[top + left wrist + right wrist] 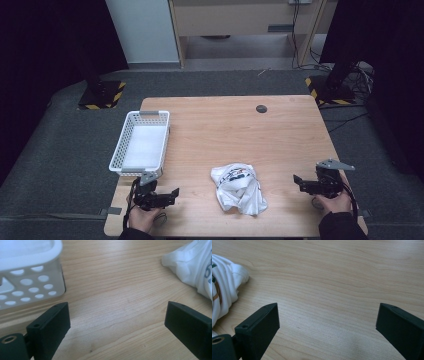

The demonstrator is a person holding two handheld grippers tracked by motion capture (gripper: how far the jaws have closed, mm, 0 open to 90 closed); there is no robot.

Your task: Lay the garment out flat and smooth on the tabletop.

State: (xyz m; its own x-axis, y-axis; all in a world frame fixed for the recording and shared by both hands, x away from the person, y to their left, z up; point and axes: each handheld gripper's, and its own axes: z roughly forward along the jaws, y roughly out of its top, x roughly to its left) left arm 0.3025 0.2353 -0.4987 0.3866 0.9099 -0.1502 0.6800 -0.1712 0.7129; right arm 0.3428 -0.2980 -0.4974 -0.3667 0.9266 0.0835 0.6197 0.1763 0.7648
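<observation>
A crumpled white garment (239, 189) with dark print lies near the front middle of the wooden table (240, 130). At the table's left edge stands a white perforated basket (142, 142) with nothing in it. My left gripper (172, 196) rests just in front of the basket, open, with its jaws toward the garment. In the left gripper view the gripper (117, 315) has bare wood between its jaws, the basket (30, 285) at upper left and the garment (192, 267) at upper right. My right gripper (299, 184) is open, right of the garment. In its own view the gripper (328, 315) spans bare wood, with the garment (222, 290) at left.
A dark round grommet (261, 108) sits near the table's far edge. Two stands with yellow-and-black striped bases (100, 95) (332, 92) are on the carpet beyond the far corners, with cables (350, 70) at the right one. The person's hands hold the grippers at the front edge.
</observation>
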